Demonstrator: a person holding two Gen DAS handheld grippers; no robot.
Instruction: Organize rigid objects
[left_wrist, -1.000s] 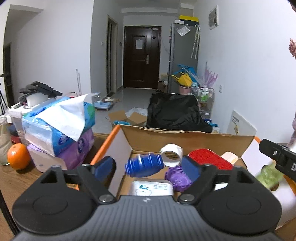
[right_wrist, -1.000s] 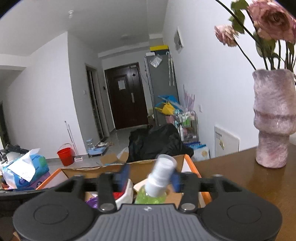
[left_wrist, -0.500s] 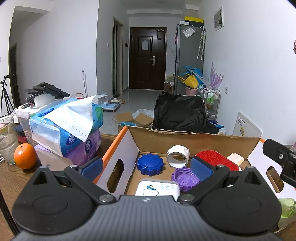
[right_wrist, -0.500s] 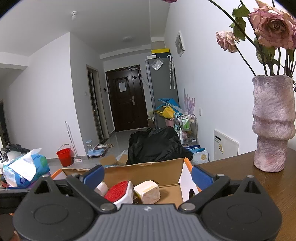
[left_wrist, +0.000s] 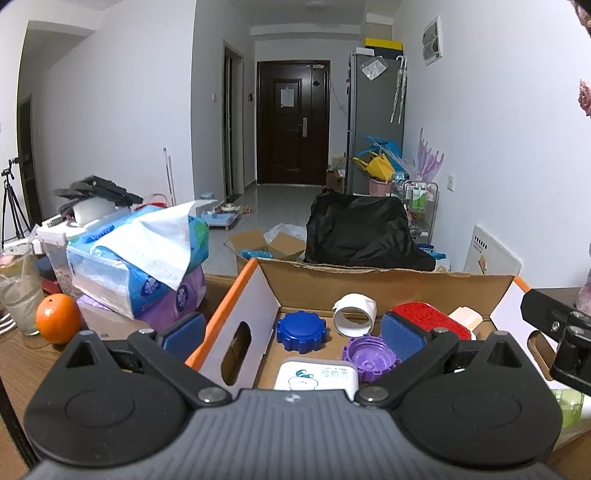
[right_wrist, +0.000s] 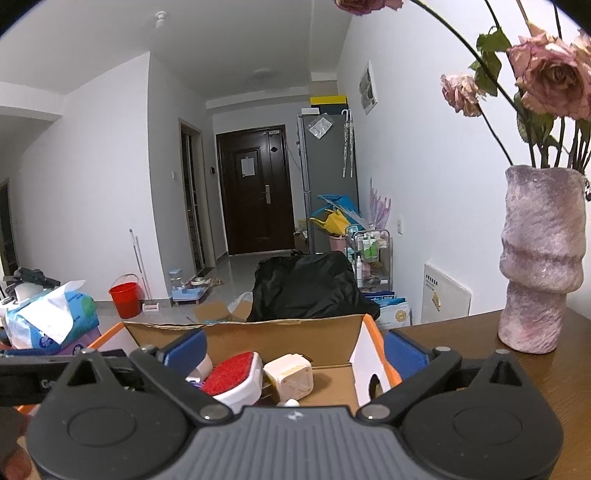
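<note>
Left gripper points slightly down over the box, jaws spread wide, nothing between the pads. Its left pad sits outside the box's left wall, right pad over the inside. It opened within the last second; frames show it empty. Right gripper also tilts slightly down at the box from the right side, jaws wide, nothing held. Its right pad is outside the box's right wall. Its jaws have just been opening too, last two readings nearly level.

In the box, left view: blue cap far left, tape roll beside it, purple cap nearer, white case nearest and partly cut by the gripper body. Red brush right of the roll, half behind the right pad. Cream cube just peeks past the brush. Green bottle lies low at the right edge, mostly hidden, can't tell if inside the box. The right gripper's black body cuts in at the right.

Right view: brush and cube touching; a small white top just shows above the gripper body, unclear what it is. Caps and case are hidden here.

Outside: tissue packs and orange left of the box, vase far right on the table. A fingertip shows at the lower left, blurry.
</note>
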